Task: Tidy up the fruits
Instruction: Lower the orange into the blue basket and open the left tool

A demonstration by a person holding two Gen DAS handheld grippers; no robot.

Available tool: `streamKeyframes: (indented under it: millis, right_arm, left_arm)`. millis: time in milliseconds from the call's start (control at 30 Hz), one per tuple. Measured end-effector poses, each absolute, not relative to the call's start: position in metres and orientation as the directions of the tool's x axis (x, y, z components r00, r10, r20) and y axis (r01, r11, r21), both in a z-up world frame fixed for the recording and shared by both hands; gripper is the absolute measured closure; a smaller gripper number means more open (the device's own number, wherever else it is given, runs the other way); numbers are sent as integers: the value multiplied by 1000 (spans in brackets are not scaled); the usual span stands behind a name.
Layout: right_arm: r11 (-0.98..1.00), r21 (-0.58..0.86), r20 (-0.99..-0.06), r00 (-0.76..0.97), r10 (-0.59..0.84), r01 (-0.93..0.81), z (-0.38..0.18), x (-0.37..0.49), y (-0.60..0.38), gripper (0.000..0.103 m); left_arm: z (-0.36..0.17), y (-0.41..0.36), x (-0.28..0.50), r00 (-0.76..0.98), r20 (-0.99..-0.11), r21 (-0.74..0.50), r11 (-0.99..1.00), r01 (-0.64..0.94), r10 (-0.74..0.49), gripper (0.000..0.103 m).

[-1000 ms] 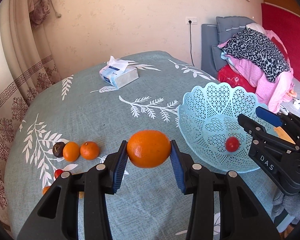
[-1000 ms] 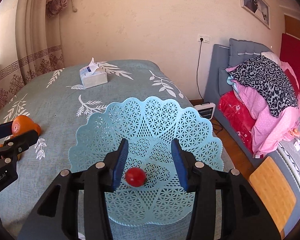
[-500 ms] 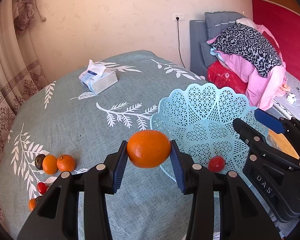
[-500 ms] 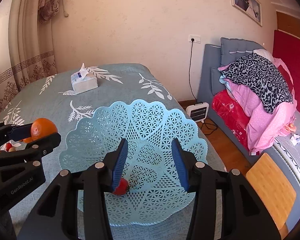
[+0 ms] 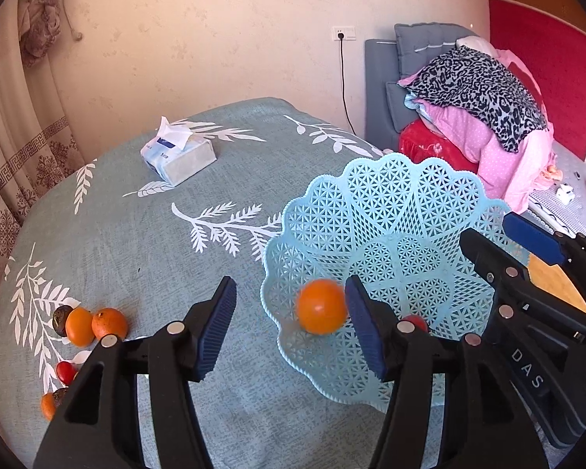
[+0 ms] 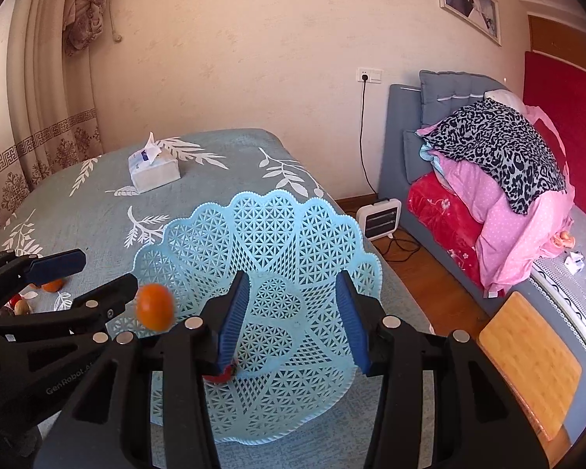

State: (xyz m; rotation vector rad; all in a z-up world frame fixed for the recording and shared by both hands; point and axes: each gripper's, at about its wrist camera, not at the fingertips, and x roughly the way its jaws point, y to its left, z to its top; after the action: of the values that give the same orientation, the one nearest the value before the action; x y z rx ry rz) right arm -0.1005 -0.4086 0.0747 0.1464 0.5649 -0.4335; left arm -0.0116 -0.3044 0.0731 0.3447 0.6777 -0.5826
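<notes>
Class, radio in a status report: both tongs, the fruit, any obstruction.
Left tongs just opened, empty. Orange dropping into blue basket, blurred. Right tongs open above the basket, cherry tomato below. Nothing in the way.

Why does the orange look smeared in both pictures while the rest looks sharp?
Left wrist view: the orange is motion-blurred, free between the left gripper's just-opened jaws above the basket, apparently dropping. Right wrist view: the same fruit is smeared, while the tissue box stays crisp; fisheye bends the edges.
</notes>
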Motion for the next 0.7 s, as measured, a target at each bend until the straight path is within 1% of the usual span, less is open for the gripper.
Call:
streamKeyframes:
  millis: [67,100,300,367,467,567,700]
  right_arm:
    - [899,18,-543,759,-359,438,75,-101,-408,49]
    - [898,17,-540,760,-362,440,76,-101,-408,46]
    - [900,17,-537,763,-360,436,76,-102,-405,45]
    - [901,18,-539,763,-357,434,75,-102,-404,45]
    - [901,20,-541,762,-355,434,74,-101,-403,44]
    - [901,19,-538,764,-356,433,74,-100,-403,38]
    - [905,14,-538,766,-353,426,73,-99,-399,37]
  left_arm:
    - [75,-303,-12,635,-668,111,791,601,-389,40]
    - [75,-302,-12,637,-666,110,793,599,-389,40]
    - [75,-298,-11,639,-668,109,799,591,-381,38]
    - [75,-296,-11,642,-667,109,803,586,-378,27]
    - [75,-291,-10,649,-665,108,812,574,-370,19]
    - [74,-286,-7,650,-668,99,823,559,-361,18]
    - [75,-279,-6,668,-660,109,836,538,-343,18]
